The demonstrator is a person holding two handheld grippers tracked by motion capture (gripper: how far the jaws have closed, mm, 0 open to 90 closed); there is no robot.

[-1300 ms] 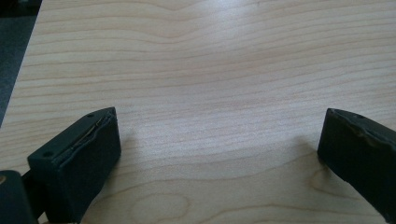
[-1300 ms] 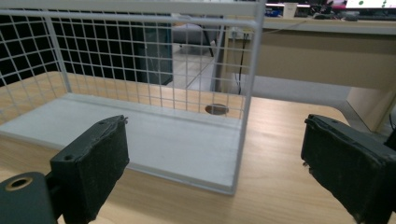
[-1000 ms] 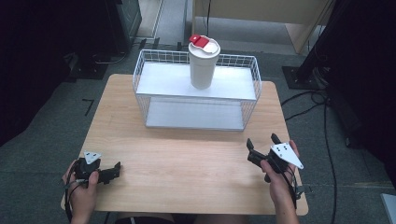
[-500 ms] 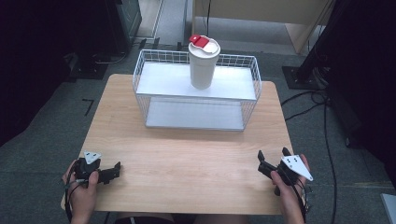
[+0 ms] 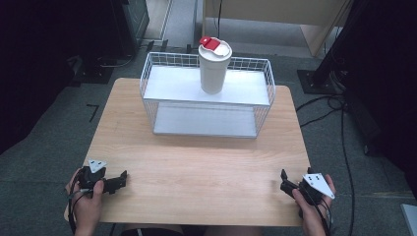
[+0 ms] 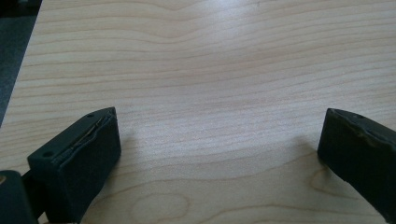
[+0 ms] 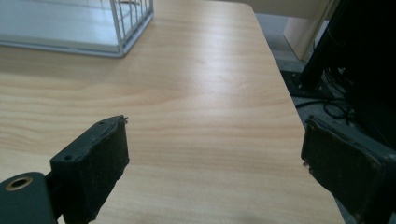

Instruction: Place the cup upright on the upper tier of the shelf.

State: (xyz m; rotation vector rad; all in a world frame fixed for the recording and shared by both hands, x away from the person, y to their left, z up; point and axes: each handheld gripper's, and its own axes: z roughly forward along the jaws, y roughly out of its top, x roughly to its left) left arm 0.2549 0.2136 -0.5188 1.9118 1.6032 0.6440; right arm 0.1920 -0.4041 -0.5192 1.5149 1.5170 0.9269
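A white cup with a red-tabbed lid stands upright on the upper shelf of a white wire rack at the far middle of the wooden table. My left gripper rests at the near left corner, held by a hand, open with nothing between its jaws. At the near right corner my right gripper is open too, with bare wood between its jaws. Both are far from the rack.
The rack's corner shows at the upper left of the right gripper view. The table's right edge runs close beside that gripper. Dark stands and cables lie on the grey floor to the right.
My right gripper has drawn back toward the near right corner and lowered to the table. The left gripper has stayed where it was.
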